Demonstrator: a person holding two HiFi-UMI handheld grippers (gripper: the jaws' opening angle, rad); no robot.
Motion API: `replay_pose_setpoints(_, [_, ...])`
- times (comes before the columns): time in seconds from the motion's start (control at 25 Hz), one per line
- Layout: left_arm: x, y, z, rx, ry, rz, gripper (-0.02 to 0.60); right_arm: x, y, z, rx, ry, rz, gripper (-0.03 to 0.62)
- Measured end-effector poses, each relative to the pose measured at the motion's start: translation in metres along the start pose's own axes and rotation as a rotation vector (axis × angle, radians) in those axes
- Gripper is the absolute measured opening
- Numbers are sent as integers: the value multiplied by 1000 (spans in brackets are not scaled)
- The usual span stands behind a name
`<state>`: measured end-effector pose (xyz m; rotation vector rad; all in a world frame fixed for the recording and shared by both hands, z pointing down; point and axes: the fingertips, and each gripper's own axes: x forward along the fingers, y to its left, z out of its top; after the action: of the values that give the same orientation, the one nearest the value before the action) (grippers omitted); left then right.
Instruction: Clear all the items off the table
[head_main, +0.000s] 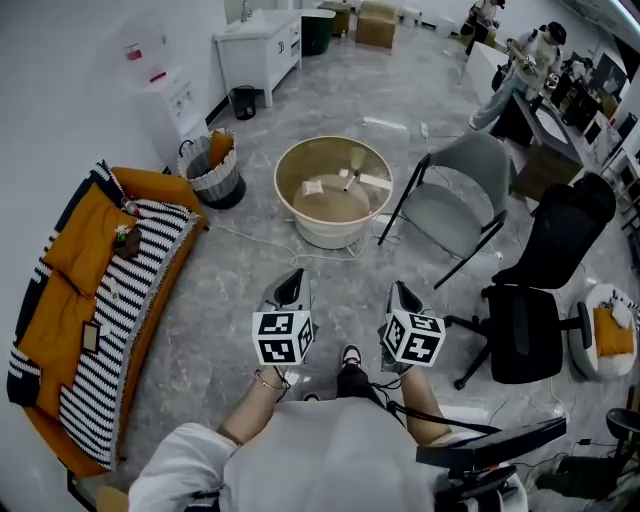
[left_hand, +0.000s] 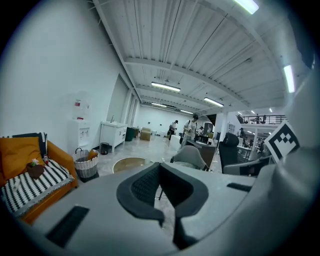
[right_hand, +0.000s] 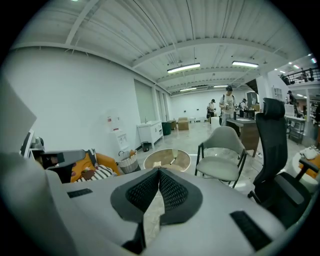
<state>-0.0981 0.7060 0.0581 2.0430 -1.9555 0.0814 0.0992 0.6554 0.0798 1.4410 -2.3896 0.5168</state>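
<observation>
A round beige table with a raised rim stands on the floor ahead of me. In it lie a small white packet, a short stick-like item and a white strip. The table also shows in the left gripper view and the right gripper view. My left gripper and right gripper hang side by side at waist height, well short of the table. Both are shut with nothing between the jaws.
An orange sofa with a striped blanket lines the left. A wicker basket stands left of the table, a grey chair and a black office chair to its right. A white cable trails on the floor. People work at desks far back right.
</observation>
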Motion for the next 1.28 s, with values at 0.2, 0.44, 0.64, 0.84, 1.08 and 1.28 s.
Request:
replay_pose_setpoints(0.2, [44,6,8,-7,4,26,8,46,-13,26,-24,7,28,25])
replay_pose_setpoints(0.44, [111,6,36,-17,-19,54,8,103,-41,70,-54,2,69,25])
replay_pose_setpoints(0.64, [158,5,52,-20,-22,81,8,143,-73,97,-56,16,79,25])
replay_pose_setpoints(0.84, [197,12,57,-50,-13,121,8,177,-98,118,-42,16,92,25])
replay_pose_setpoints(1.08, [236,16,69,-33,-14,157,8,215,-124,140,-44,17,101,25])
replay_pose_setpoints(1.28, [263,21,75,-27,-12,174,8,243,-129,157,-62,-1,124,25])
